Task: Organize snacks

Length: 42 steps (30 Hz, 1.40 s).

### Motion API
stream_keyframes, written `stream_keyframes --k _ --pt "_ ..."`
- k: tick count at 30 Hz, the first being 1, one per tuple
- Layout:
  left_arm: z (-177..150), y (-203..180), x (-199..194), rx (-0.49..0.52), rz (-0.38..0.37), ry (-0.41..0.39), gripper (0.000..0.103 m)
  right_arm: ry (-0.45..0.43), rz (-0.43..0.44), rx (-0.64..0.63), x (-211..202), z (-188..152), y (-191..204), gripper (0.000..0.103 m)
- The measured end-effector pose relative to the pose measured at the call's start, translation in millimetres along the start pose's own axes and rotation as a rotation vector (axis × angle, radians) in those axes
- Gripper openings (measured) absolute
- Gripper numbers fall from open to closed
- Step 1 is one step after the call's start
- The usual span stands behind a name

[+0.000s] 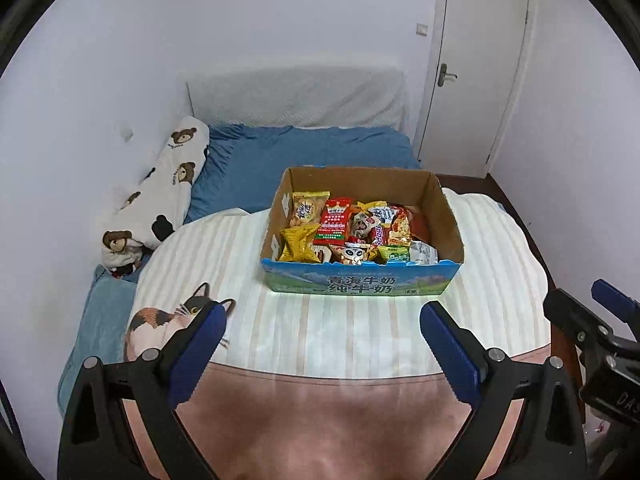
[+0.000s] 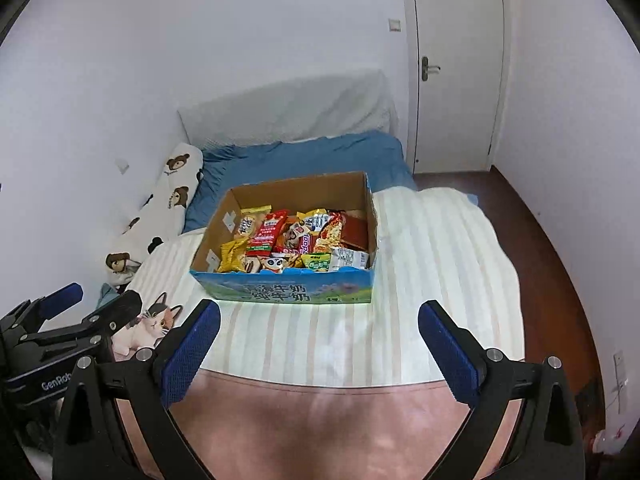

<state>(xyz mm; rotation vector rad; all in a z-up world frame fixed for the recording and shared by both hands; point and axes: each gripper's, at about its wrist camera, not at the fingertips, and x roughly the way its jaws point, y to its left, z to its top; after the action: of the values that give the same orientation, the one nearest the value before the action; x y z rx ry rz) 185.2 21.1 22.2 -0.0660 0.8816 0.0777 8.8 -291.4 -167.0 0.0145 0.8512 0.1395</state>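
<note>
Both the left tongs [image 1: 323, 320] and right tongs [image 2: 319, 318] gape wide and empty above the striped blanket [image 1: 360, 332]. Just beyond them the snack-filled milk carton box [image 1: 362, 284] sits on the bed [image 1: 312, 148].

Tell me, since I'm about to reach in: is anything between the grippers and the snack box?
Nothing visible. Only bare striped blanket lies between the open left gripper, the open right gripper and the box.

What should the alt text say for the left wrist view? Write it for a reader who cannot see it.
An open cardboard box full of snack packets sits on a striped blanket on a bed. The left tool hovers open and empty before it; the right tool shows at the right edge.
</note>
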Motion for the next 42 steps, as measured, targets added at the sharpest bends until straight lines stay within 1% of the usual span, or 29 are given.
stream_keyframes --k 6,11,15,16,17,20,27,34,38,42 --pt "-8 2 -26 -0.009 -0.003 -0.028 0.100 -0.036 0.010 -0.026 -36 -6 7 0.102" --pt "-9 7 -31 -0.027 0.012 -0.042 0.100 -0.040 0.009 -0.031 -40 -7 9 0.102" --pt "-9 9 -24 -0.029 0.010 -0.031 0.100 -0.049 -0.013 -0.033 -38 -5 8 0.103" --pt "-8 9 -21 -0.027 0.013 -0.029 0.100 -0.055 -0.030 -0.041 -36 -4 9 0.103" --pt "-7 10 -17 -0.027 0.020 -0.028 0.103 -0.055 -0.037 -0.043 -31 -2 9 0.103" --pt "-4 10 -9 -0.026 0.037 -0.036 0.103 -0.048 -0.046 -0.026 -22 2 6 0.103" --pt "10 10 16 -0.018 0.050 -0.034 0.103 -0.031 -0.080 -0.010 12 13 3 0.103" --pt "26 6 45 -0.010 0.068 -0.019 0.103 -0.012 -0.102 0.007 50 29 -3 0.103" --pt "34 3 60 -0.002 0.081 -0.010 0.103 -0.002 -0.108 0.018 65 36 -6 0.103" --pt "40 1 72 -0.001 0.074 0.007 0.103 0.007 -0.122 0.022 77 43 -8 0.103"
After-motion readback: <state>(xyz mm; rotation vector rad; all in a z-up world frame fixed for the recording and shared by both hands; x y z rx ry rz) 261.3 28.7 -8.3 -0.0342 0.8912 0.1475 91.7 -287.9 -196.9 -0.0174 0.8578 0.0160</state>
